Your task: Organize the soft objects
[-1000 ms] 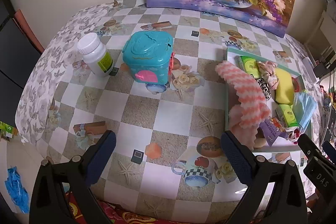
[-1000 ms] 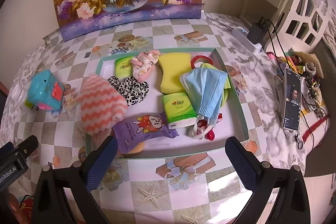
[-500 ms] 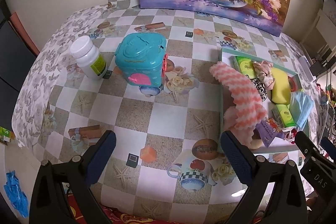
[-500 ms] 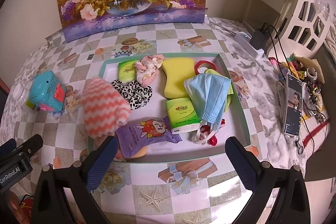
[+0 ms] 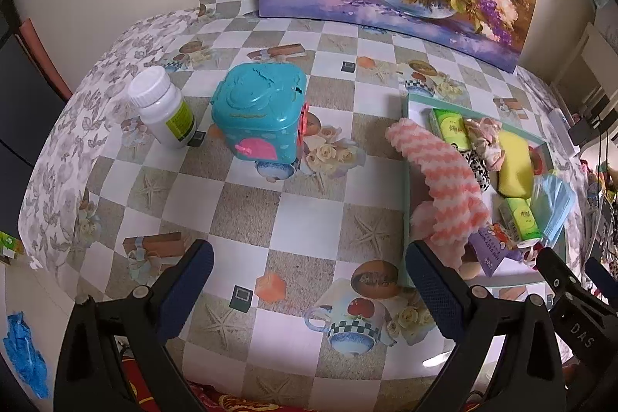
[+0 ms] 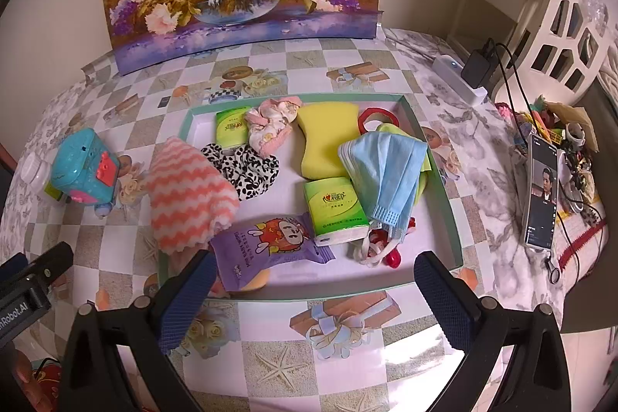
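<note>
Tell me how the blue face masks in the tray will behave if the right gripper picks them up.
The blue face masks look thin and draped over the things beneath, so they will probably sag limply. They seem a loose stack, so layers may slide apart. The ear loops lie tangled by a red item and might drag it.

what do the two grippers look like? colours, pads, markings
Both match: the left gripper and right gripper have black plastic bodies with visible screws, and dark blue textured pads on the fingers. The right's side reads "DAS" in the left view; the left's reads "nRobot.AI" in the right view. No cables or sleeves visible.
</note>
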Available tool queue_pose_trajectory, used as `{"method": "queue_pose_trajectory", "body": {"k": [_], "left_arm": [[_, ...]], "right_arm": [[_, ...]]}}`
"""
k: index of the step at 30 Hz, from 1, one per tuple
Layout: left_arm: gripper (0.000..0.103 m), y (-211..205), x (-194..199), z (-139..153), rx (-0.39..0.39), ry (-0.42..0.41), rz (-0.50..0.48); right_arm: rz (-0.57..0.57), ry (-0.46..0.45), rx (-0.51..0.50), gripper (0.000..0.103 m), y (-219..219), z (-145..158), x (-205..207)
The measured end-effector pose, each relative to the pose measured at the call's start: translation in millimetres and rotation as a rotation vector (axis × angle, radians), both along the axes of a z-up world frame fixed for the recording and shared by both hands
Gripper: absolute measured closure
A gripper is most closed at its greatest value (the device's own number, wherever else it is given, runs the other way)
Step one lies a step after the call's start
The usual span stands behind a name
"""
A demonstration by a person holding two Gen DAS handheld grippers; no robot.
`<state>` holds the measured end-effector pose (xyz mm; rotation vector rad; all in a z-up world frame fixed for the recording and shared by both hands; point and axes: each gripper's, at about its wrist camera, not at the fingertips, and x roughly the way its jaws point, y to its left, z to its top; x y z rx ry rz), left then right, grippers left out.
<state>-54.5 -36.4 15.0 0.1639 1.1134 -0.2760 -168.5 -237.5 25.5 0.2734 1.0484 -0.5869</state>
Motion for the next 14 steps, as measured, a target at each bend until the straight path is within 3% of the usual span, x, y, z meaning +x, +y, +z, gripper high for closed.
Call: {"method": "queue_pose_trajectory", "body": {"k": [14], "left_arm": [[0.003,-0.1,-0.3,-1.2,0.008,-0.004,0.005]], "right_arm": [[-0.001,0.005,0.003,0.000,0.0,-3.7,0.1]]}}
